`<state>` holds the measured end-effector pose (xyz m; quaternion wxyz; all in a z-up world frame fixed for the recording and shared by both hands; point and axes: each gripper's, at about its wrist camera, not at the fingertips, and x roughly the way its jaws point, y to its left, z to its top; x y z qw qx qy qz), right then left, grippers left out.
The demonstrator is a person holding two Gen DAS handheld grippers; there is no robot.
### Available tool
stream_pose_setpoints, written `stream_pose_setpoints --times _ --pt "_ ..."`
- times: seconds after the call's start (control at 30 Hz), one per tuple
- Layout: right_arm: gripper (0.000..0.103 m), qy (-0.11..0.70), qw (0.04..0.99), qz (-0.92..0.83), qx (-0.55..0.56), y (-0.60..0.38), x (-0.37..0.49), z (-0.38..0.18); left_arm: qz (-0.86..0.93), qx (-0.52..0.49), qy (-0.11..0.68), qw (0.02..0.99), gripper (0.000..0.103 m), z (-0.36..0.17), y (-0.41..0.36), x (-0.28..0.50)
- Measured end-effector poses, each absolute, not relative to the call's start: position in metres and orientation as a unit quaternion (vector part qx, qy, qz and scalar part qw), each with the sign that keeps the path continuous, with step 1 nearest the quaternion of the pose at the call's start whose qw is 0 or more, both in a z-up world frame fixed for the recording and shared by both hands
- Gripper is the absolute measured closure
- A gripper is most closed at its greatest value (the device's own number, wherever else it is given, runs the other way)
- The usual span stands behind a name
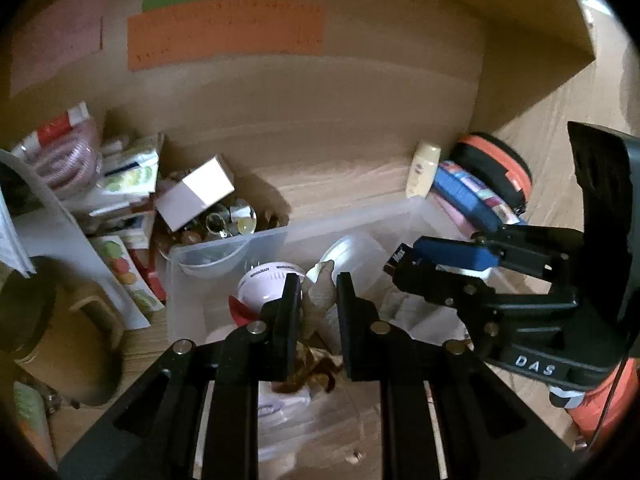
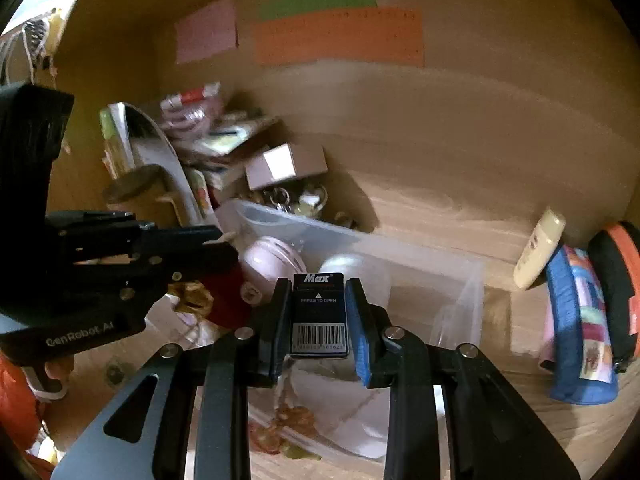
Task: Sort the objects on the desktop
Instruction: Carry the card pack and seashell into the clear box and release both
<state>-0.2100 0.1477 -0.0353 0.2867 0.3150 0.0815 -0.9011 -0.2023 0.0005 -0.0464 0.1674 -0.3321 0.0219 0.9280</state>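
Observation:
My left gripper point(image 1: 318, 282) is shut on a small cream, ribbed object point(image 1: 322, 296), maybe a shell, and holds it over a clear plastic bin point(image 1: 256, 240). A white round device point(image 1: 268, 280) and a clear round lid point(image 1: 352, 256) lie in the bin. In the right wrist view my right gripper point(image 2: 318, 284) is shut on a small black box point(image 2: 319, 312) marked "Max" with a barcode, also above the clear plastic bin point(image 2: 404, 252). Each gripper appears in the other's view, the right gripper point(image 1: 397, 260) on the right and the left gripper point(image 2: 222, 240) on the left.
A cardboard wall with pink, green and orange paper sheets point(image 1: 224, 32) closes the back. A white box point(image 1: 196, 196), keys and packets are piled at the left. A pale yellow tube point(image 1: 423, 172), a blue pencil case point(image 1: 468, 196) and a black-and-orange round case point(image 1: 500, 168) stand at the right.

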Motion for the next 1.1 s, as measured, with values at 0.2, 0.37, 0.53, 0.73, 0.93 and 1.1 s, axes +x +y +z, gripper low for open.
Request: stream_pose_setpoints --times 0.2,0.37,0.53,0.73,0.93,1.1 --pt "0.078 0.087 0.276 -0.900 0.327 0.151 -0.218 -0.048 0.923 -0.350 0.040 0.155 0.086 -0.063 0.011 -0.214" --pt "0.078 0.080 0.282 -0.893 0.342 0.150 -0.224 -0.057 0.922 -0.354 0.052 0.149 0.086 -0.068 0.015 -0.216" --pt "0.078 0.079 0.283 -0.894 0.339 0.150 -0.223 -0.058 0.922 -0.354 0.054 0.145 0.086 -0.070 0.014 -0.219" --pt "0.074 0.074 0.289 -0.892 0.340 0.150 -0.223 -0.059 0.923 -0.355 0.054 0.140 0.074 -0.070 0.012 -0.219" --pt "0.061 0.076 0.290 -0.896 0.329 0.149 -0.219 -0.057 0.928 -0.344 0.050 0.135 0.057 -0.065 0.009 -0.216" --pt "0.047 0.069 0.279 -0.904 0.318 0.154 -0.216 -0.054 0.934 -0.332 0.051 0.126 0.053 -0.056 0.006 -0.211"
